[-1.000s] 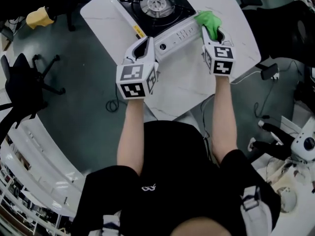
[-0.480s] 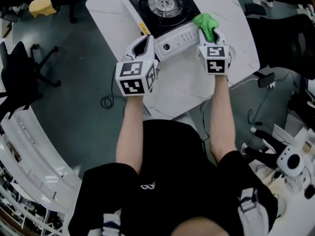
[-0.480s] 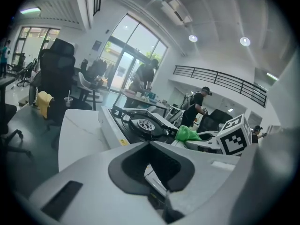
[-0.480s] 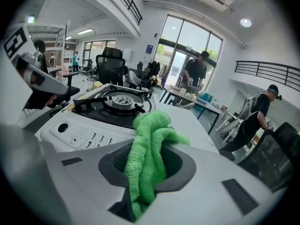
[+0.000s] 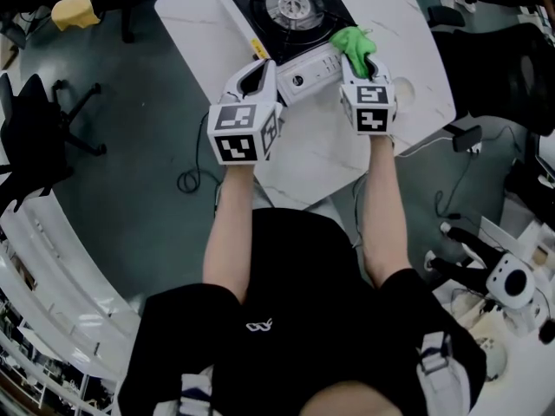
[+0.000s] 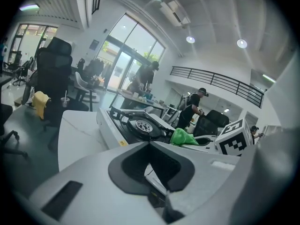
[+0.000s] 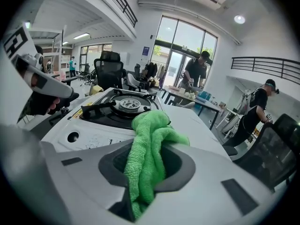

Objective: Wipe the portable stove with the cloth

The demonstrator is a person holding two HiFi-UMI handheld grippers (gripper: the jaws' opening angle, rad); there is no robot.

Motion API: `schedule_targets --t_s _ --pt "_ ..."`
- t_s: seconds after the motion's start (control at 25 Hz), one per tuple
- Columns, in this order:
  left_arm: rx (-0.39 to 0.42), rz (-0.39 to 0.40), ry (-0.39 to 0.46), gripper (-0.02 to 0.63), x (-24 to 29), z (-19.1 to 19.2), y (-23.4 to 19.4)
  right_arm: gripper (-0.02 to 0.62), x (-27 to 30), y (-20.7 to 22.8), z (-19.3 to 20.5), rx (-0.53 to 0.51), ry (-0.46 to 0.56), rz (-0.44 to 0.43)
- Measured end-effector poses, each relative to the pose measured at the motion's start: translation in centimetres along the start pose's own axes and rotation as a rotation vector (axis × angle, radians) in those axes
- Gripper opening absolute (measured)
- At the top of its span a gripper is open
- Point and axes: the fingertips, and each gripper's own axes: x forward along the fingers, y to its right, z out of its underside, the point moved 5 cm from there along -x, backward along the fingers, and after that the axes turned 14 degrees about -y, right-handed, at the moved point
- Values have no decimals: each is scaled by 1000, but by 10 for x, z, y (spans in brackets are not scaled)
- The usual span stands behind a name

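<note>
A white marbled table [image 5: 321,154] stands on a dark grey-green floor in the head view, with a black office chair [image 5: 35,137] off to the left and a yellow object [image 5: 74,9] near the top corner. The portable stove [image 5: 290,11], black on top with a round burner and a white front panel, sits at the far end of the table. The left gripper [image 5: 260,69] points at the stove's front left corner, and the right gripper [image 5: 358,63] reaches the front right corner with the green cloth [image 5: 354,43] bunched at its tip, lying on the edge of the stove. In the left gripper view, an open hall with tall glass doors, ceiling lamps and a railed balcony lies behind the table. The left gripper's jaws meet at their tips with nothing pinched between them, just short of the stove's near side. The cloth shows to the right of the burner, and two people [image 6: 193,109] stand at desks farther back. In the right gripper view, the jaws are closed on the cloth, which runs down through the gap between them and bulges out ahead onto the stove's white panel, beside a round hole [image 7: 72,136]. The burner [image 7: 127,104] lies beyond it, the left gripper is at the left edge, and more people [image 7: 199,71] stand in the background.
</note>
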Motion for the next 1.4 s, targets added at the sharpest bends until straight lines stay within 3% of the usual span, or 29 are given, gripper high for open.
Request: schedule_targets --t_s 1.08,1.4 --pt "38 76 41 -3 -43 -11 -18 63 -27 -77 9 32 -59 -1" --pt "26 55 51 -3 -55 -1 -17 67 -36 -117 8 -34 -46 -135"
